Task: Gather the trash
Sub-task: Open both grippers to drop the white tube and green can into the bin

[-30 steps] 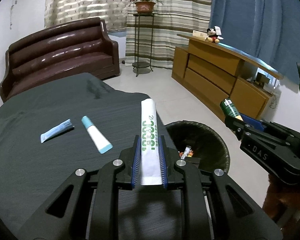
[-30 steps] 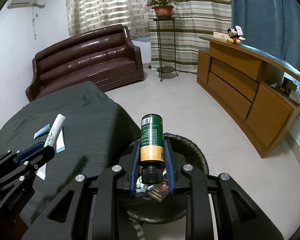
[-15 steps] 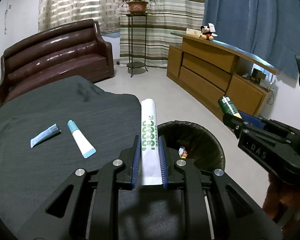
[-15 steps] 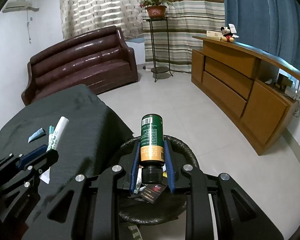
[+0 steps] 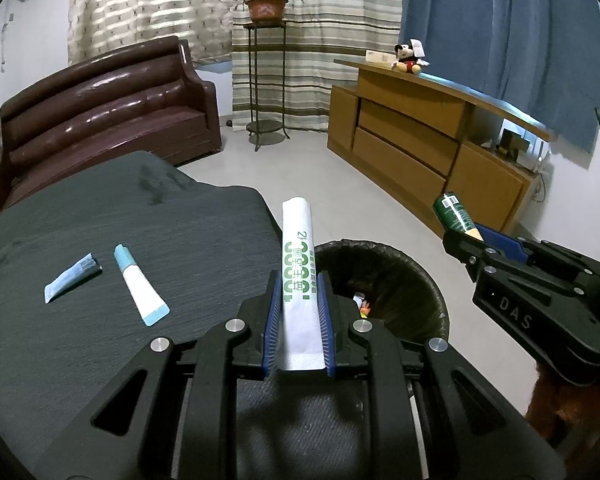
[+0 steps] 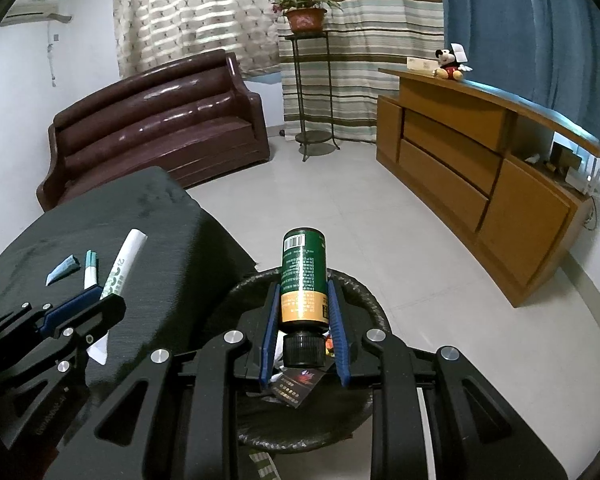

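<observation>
My left gripper (image 5: 298,280) is shut on a long white sachet with green print (image 5: 298,256), held at the table's edge beside the black trash bin (image 5: 420,276). My right gripper (image 6: 304,292) is shut on a green and orange bottle (image 6: 303,276), cap towards me, held over the trash bin (image 6: 364,292), which holds wrappers. A white tube with a light blue cap (image 5: 140,284) and a small blue sachet (image 5: 70,278) lie on the dark tablecloth (image 5: 100,220). The right gripper with the bottle shows at the right in the left wrist view (image 5: 460,236).
A brown leather sofa (image 5: 96,120) stands behind the table. A wooden sideboard (image 5: 420,140) with a plush toy runs along the right wall. A plant stand (image 5: 266,80) stands by the striped curtains. The floor is pale tile.
Both grippers have drawn back and up slightly; the bin and table items have shifted a little in view. Both still hold their items.
</observation>
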### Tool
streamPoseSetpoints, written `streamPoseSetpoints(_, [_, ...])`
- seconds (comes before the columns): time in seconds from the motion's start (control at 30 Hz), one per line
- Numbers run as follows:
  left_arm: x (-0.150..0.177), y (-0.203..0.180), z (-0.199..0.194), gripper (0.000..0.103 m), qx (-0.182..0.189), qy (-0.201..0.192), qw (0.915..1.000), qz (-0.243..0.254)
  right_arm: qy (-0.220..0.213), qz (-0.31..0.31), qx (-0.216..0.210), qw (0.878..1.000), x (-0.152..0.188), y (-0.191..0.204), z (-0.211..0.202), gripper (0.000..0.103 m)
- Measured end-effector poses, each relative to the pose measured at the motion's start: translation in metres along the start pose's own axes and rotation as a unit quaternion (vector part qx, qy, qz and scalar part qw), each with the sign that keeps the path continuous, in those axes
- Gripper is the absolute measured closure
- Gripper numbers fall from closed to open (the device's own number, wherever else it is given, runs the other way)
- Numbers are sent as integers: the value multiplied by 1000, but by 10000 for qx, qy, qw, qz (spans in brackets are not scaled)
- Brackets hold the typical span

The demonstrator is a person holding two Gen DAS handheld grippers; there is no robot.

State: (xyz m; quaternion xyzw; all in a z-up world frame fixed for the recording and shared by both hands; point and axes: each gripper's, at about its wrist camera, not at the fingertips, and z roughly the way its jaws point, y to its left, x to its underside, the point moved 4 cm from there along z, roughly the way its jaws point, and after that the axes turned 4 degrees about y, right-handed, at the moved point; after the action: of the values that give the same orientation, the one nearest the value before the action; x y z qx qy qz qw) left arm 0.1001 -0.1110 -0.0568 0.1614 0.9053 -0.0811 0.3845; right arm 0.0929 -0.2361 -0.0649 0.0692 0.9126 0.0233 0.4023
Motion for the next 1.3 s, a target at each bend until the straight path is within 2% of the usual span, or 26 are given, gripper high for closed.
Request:
streamPoseSetpoints(0.53, [-8,-7,26,84,2,146,9998,143,100,146,139,9997,3,-12,20,78])
streamPoseSetpoints(0.6, [-8,-8,28,82,-27,154,9998,151,116,164,122,9997,4,-14,23,78])
streamPoseSetpoints(0.67, [-8,-10,31,68,-39,194,9997,145,133,229,131,9996,6,-16,26,71])
streamPoseSetpoints(0.73, [-9,-10,31,64,-55,190,9997,146,145,257,133,9995,7,-19,27,67])
streamPoseSetpoints(0.9, [-9,-8,30,58,-65,177,9997,133,127,272,146,9994,7,-20,25,65])
streamPoseSetpoints(1.3, [-10,2,22,47,-130,100,9999,-10,48,209,195,9996,1,-20,23,49])
